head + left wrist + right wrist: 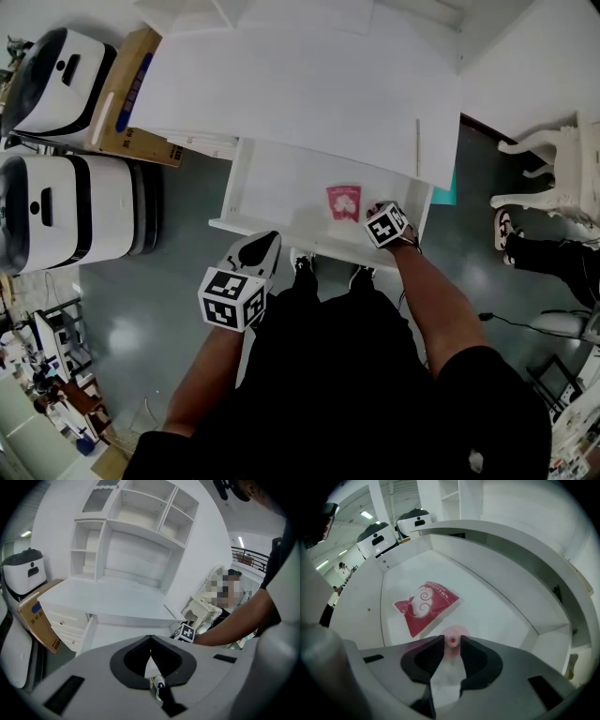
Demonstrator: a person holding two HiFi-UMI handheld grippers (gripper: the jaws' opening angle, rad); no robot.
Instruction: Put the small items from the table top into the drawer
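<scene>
While the person is standing at the near edge of the white desk surface [300, 94], two hand-held grippers are showing, one in each hand. One open white drawer [281, 183] is sticking out toward the person from under that surface.

Two small items are in view. One flat red plastic packet with a white swirl print [426, 605] is lying printed face up on the drawer floor, in the right half of the drawer. From above it is looking nearly square, so its long axis is hard to call. The other is one small pale pink item with a red dot on its round end [452, 640]. The right hand-held gripper [451, 645] is reaching into the drawer's right near corner, just right of the packet, with its jaws clamped on this item. The item's dotted end is facing back along the jaws, so any length it has is running along them, toward the drawer floor. A pink blur is showing just beyond it, and whether that is part of the item cannot be told.

The left hand-held gripper [267, 242] is hovering at the drawer's near edge, left of the packet, pointing far and right, its jaws pressed together on nothing.

Two white rounded machines with black bands [66, 211] are standing on the grey floor at the left, beside one brown cardboard box [131, 94].
</scene>
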